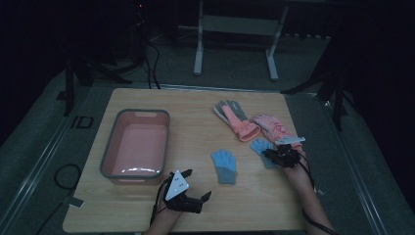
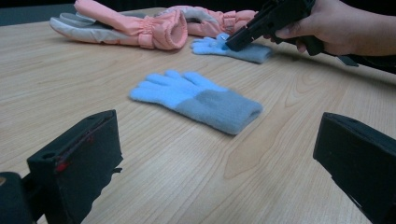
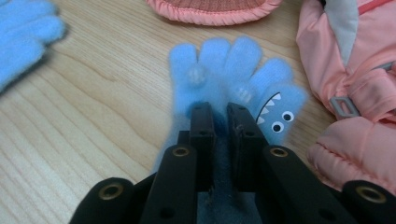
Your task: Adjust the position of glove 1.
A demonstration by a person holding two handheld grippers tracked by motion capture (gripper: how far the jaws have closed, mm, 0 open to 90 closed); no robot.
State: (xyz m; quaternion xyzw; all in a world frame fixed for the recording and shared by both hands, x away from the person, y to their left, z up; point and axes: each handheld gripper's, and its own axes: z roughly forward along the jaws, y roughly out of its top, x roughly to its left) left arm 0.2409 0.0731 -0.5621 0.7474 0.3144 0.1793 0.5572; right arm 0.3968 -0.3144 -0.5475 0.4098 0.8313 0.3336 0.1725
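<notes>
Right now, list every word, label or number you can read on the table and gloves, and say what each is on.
"ID": dark letters on the grey surround left of the table.
Blue glove: a printed face with eyes and teeth, no lettering.
Pink gloves, tub: no readable text.

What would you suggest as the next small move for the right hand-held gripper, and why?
Probably lift a little. The right hand-held gripper has its jaws pinched on the blue knit glove with the shark face, which lies flat on the table beside the pink ski gloves. Raising it would confirm the grip before carrying it, perhaps to the pink basin.
</notes>
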